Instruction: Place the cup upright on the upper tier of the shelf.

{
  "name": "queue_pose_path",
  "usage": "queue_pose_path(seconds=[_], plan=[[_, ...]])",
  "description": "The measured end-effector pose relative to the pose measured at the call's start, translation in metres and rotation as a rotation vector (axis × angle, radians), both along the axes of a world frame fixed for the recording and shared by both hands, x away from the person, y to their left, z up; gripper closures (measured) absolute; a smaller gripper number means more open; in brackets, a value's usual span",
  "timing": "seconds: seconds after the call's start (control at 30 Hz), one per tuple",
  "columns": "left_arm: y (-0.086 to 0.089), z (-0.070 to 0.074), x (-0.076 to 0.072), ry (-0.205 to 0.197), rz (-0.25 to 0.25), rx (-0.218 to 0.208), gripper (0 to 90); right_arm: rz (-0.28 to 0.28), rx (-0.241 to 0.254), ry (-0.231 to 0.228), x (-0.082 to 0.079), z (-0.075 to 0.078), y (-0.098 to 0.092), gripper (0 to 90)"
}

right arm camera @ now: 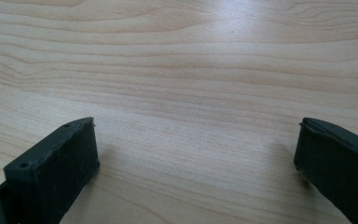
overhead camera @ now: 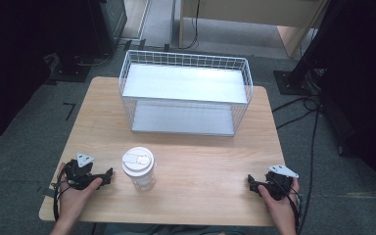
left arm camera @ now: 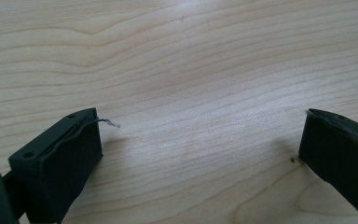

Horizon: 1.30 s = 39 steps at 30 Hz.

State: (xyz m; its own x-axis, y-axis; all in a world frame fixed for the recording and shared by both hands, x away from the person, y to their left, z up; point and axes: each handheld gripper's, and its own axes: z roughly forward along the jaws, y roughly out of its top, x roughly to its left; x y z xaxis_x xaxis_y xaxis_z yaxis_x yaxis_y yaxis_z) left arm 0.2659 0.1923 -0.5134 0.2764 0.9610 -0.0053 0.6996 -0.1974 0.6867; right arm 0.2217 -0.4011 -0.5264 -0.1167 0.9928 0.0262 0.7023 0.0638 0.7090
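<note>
A clear plastic cup with a white lid (overhead camera: pixel 138 168) stands upright on the wooden table (overhead camera: pixel 200 161), toward the front left. My left gripper (overhead camera: pixel 108 175) rests on the table just left of the cup, held in a hand, and is apart from it. In the left gripper view that gripper (left arm camera: pixel 200 140) is open, with bare wood between its black jaws. My right gripper (overhead camera: pixel 250 183) rests near the front right corner, well away from the cup. It (right arm camera: pixel 196 144) is open too, over bare wood.
A white wire two-tier basket shelf (overhead camera: pixel 186 93) stands at the back middle of the table. Black stands and cables (overhead camera: pixel 313 127) lie on the grey floor to the right, and a dark stand base (overhead camera: pixel 71 71) sits at the back left.
</note>
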Motion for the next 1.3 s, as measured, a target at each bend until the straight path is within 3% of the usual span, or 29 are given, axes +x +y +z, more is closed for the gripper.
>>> queue_pose_path(seconds=[0.2, 0.37, 0.6, 0.9, 1.07, 1.3], plan=[[0.001, 0.018, -0.012, -0.055, -0.015, -0.03, 0.0, -0.004, 0.001, 0.003, 0.002, 0.0, 0.0, 0.0], [-0.007, 0.031, -0.022, -0.084, -0.068, -0.077, 0.0, -0.003, 0.0, 0.002, 0.002, 0.0, 0.0, 0.0], [-0.021, 0.035, -0.032, -0.069, -0.194, -0.107, 0.0, -0.009, 0.0, 0.0, 0.004, 0.0, 0.0, 0.0], [-0.038, 0.041, -0.041, -0.076, -0.3, -0.157, 0.0, -0.01, 0.0, 0.0, 0.004, 0.0, 0.0, 0.0], [-0.046, 0.041, -0.044, -0.069, -0.342, -0.187, 0.0, -0.032, -0.002, 0.0, 0.005, 0.0, -0.001, 0.0], [-0.055, 0.045, -0.049, -0.088, -0.364, -0.235, 0.0, -0.033, -0.004, -0.002, 0.005, 0.0, -0.001, 0.0]])
